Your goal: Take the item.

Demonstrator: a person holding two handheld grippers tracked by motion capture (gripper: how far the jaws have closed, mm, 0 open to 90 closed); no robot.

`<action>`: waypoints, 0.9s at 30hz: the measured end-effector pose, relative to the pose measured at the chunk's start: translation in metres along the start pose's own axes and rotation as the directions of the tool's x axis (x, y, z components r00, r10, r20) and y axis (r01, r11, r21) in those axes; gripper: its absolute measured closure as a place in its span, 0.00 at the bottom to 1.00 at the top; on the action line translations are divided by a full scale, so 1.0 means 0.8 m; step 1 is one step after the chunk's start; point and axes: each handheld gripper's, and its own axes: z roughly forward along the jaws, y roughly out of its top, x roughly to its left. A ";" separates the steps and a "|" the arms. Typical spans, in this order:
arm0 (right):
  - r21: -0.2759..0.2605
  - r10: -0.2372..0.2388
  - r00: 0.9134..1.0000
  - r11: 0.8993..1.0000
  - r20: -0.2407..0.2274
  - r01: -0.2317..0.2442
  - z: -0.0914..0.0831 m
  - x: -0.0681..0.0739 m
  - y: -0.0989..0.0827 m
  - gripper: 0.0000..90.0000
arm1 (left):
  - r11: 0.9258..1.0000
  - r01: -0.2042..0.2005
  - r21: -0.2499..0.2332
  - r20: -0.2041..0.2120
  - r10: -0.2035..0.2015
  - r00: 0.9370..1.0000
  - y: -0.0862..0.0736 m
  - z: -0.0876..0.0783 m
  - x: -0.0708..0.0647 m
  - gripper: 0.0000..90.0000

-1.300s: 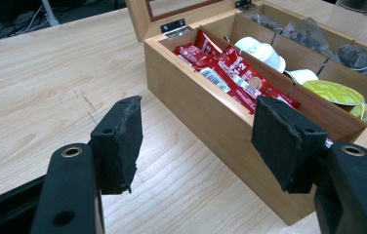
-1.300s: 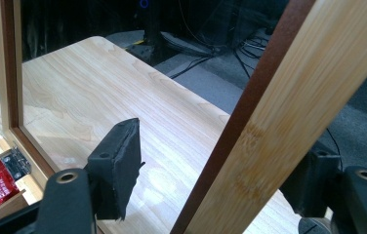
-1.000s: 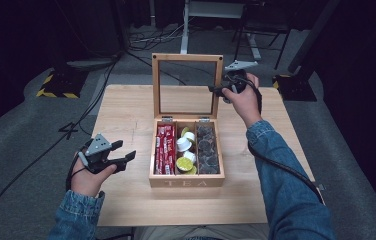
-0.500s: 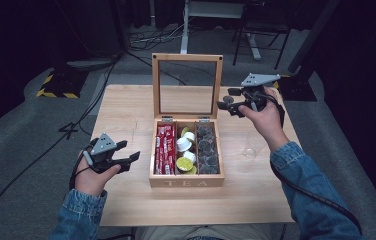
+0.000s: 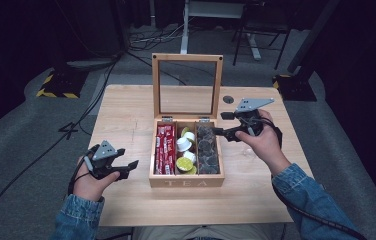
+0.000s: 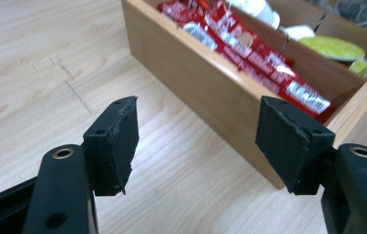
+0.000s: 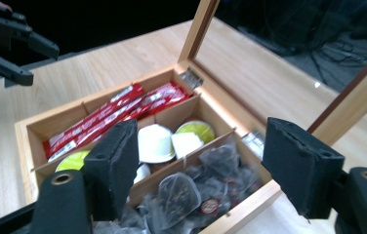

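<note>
At the near edge of the bench (image 5: 126, 200), my denim sleeves come in from below. My left claw (image 5: 121, 168) hovers low over the bare wood just left of the tea box (image 5: 186, 181), jaws released with nothing between them; they have just been opening a little wider. Seen along that claw (image 6: 196, 141), the box's light wooden side wall (image 6: 206, 83) stands close ahead, and the red packets (image 6: 264, 63) lie just over its edge.

The box sits at the middle of the bench with "TEA" on its near face. It has three compartments side by side: red packets (image 5: 165, 150) at the left, white and lime-topped capsules (image 5: 186, 150) in the middle, dark tea bags (image 5: 207, 150) at the right.

My right claw (image 5: 221, 125) is held at the box's right side, near the hinge end, above the rim and pointing across the tea bags. Its jaws stand apart and grip nothing, though they have just been closing somewhat. Along this claw (image 7: 201, 161) I look down over the tea bags (image 7: 191, 195) and capsules (image 7: 172, 141) to the red packets (image 7: 113, 117), with my left claw (image 7: 10, 44) beyond the far wall.

Behind the compartments the glass-paned lid (image 5: 187, 85) stands upright and open. Farther off, a dark round hole (image 5: 228, 99) marks the bench, then grey floor (image 5: 36, 130) with black cables (image 5: 141, 45).
</note>
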 end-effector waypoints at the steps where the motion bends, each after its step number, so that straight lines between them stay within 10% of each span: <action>1: 0.008 0.003 1.000 1.000 -0.004 -0.003 0.002 0.001 -0.002 0.34 | 1.000 0.004 0.007 -0.003 -0.004 1.000 -0.002 0.000 0.001 0.37; 27: 0.230 0.055 0.998 0.972 -0.032 -0.046 0.091 0.016 -0.061 0.51 | 0.996 0.019 0.083 -0.019 -0.017 1.000 -0.024 0.017 0.011 0.35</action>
